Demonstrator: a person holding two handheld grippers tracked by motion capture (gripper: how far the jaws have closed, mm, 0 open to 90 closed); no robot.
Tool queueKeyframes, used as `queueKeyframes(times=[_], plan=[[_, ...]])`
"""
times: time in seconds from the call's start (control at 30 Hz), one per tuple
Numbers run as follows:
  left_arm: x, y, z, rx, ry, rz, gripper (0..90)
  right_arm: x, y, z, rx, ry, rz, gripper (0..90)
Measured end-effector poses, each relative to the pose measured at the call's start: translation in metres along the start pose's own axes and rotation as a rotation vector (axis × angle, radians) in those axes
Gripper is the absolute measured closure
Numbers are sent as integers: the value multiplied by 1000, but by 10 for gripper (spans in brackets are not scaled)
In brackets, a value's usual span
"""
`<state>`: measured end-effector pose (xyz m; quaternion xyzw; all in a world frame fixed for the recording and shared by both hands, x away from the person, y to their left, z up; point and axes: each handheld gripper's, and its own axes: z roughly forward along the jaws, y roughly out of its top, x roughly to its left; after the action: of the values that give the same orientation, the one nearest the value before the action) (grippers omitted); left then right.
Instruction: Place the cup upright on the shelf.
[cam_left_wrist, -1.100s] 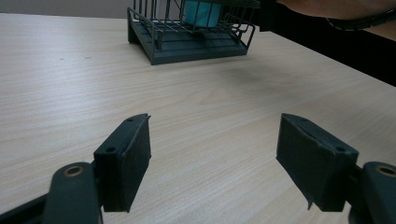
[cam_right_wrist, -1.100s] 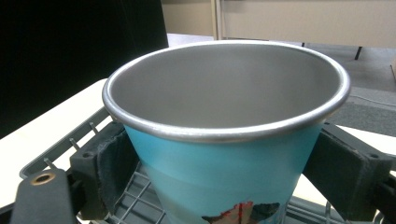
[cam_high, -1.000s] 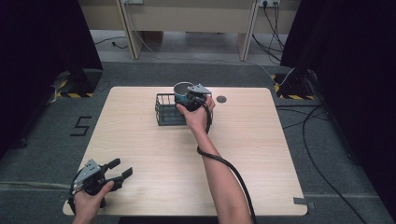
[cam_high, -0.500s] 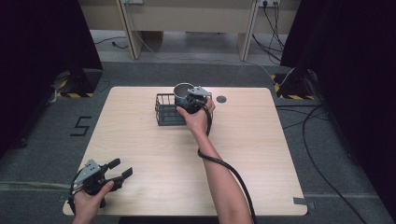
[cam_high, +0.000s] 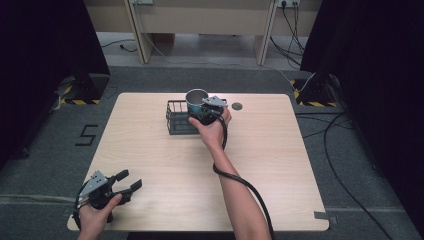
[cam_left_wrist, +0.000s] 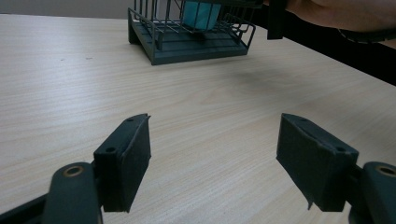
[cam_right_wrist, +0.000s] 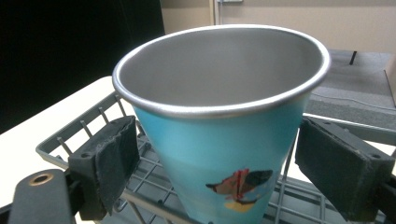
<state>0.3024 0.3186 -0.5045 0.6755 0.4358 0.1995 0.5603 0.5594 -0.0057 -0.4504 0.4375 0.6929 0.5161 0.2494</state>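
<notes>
Standing in the wire basket (cam_high: 176, 118) at the table's (cam_high: 280, 165) far side, the teal metal cup (cam_right_wrist: 219, 135) looks light, rigid and slippery; grip mid-wall. The right gripper (cam_right_wrist: 224, 165) brackets it, jaws spread, contact unclear. The left gripper (cam_left_wrist: 215, 158) rests released, well apart.

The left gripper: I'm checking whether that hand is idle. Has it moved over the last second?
No. The left gripper sits open at the same near-left corner of the table, no closer to the wire basket.
</notes>
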Motion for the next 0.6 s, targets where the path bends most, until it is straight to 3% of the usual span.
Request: queueKeyframes(times=[0.6], plan=[[-1, 0, 0, 2, 0, 4, 257, 1, -5, -29, -3, 20, 9, 148]])
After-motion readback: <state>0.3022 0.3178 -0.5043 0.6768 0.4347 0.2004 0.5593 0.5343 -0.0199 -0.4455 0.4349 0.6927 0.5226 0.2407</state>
